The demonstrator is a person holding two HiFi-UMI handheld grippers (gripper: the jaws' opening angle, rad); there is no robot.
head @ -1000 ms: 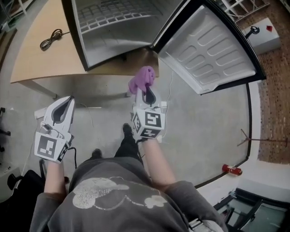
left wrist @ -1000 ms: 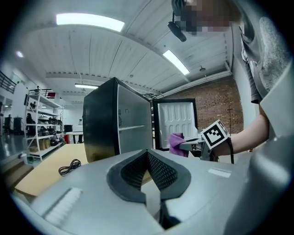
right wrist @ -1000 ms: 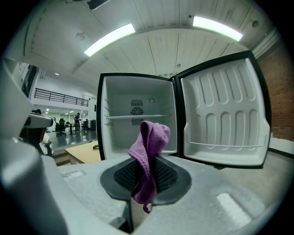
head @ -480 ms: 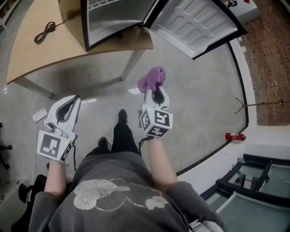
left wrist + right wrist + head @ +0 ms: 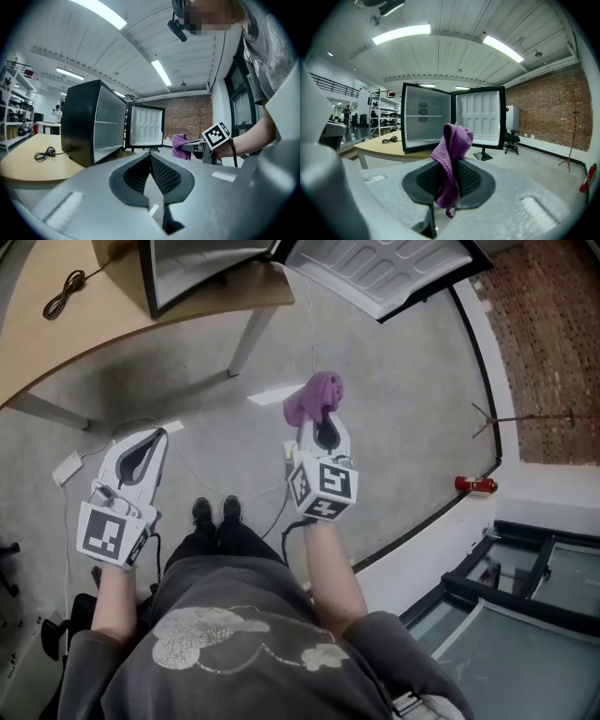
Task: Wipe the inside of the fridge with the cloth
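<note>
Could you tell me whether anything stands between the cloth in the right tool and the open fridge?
Nothing visible does: the cloth, clamped in the right tool, faces the fridge, whose door stands open.

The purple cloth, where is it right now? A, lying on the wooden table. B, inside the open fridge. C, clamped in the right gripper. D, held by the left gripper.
C: the right gripper view shows the purple cloth pinched between the jaws of the right gripper, well short of the fridge, while the left gripper is shut on nothing.
</note>
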